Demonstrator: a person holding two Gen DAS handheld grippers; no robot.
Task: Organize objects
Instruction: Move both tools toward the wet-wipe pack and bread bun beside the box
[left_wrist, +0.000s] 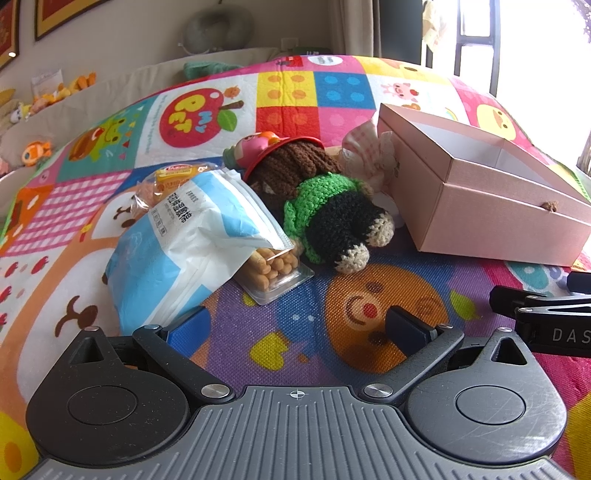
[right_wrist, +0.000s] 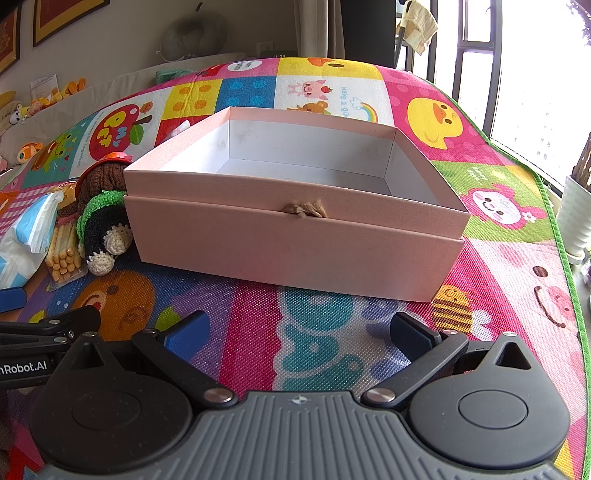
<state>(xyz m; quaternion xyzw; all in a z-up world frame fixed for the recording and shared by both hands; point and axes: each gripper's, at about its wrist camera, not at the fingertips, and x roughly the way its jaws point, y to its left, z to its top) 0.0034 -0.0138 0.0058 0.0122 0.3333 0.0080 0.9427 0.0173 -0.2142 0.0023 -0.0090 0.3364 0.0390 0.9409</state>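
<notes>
2 hand-held grippers hover over a colourful cartoon play mat (right_wrist: 332, 325), both spread wide with nothing between their pads. Ahead of the right hand-held gripper (right_wrist: 297, 334) sits an open pink box (right_wrist: 295, 236), its white inside bare. Ahead of the left hand-held gripper (left_wrist: 295, 328) lie a crocheted doll (left_wrist: 328, 206), a blue-and-white snack bag (left_wrist: 184, 243) over a biscuit-stick tray (left_wrist: 275, 269), left of the box.

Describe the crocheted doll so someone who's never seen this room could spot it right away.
Find the open pink box on the colourful play mat. Just left of it a small pile lies on the mat, and the crocheted doll rests there between the box and a blue-and-white bag. It is the only knitted thing: brown yarn hair, red hat, green top, black trousers, cream feet.
</notes>
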